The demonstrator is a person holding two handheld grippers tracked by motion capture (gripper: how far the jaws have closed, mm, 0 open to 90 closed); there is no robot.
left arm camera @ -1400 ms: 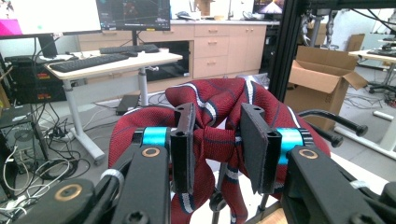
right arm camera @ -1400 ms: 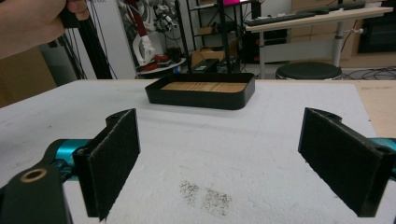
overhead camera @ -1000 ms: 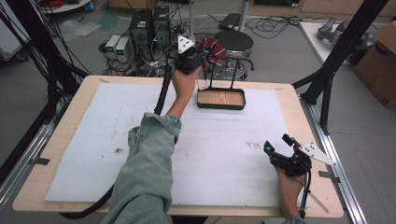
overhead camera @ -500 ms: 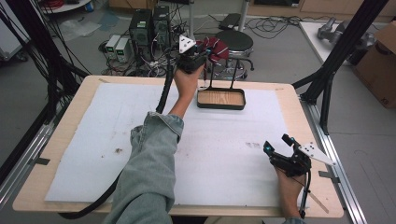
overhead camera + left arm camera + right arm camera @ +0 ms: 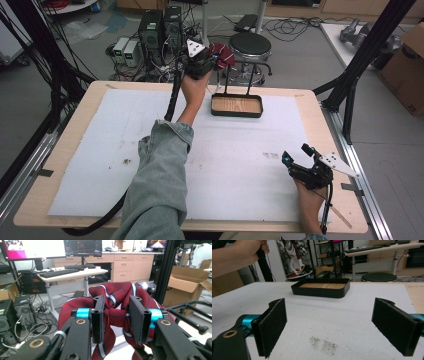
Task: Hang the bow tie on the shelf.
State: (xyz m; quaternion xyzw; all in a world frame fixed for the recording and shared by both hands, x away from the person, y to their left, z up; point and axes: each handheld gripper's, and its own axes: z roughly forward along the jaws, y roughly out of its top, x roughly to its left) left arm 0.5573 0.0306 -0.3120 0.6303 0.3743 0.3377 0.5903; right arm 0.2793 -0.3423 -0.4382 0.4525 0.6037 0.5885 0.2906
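A dark red striped tie [image 5: 223,54] is bunched up and pinched between the jaws of my left gripper [image 5: 202,62], held high over the table's far edge. In the left gripper view the tie [image 5: 112,293] bulges above and below the left gripper [image 5: 115,315], which is shut on it. Just right of it stands a black tray [image 5: 236,113] with a wooden floor and two thin upright posts [image 5: 227,80]. My right gripper [image 5: 295,154] rests near the table's front right, open, nothing between its pads [image 5: 274,320]; the tray [image 5: 322,292] lies ahead of it.
A white mat [image 5: 100,150] covers the wooden table [image 5: 320,115]. Black frame struts [image 5: 350,80] rise at the right edge. Beyond the far edge are a round stool [image 5: 249,46], computer boxes [image 5: 157,27] and cables. Black rack bars [image 5: 187,315] show at right in the left gripper view.
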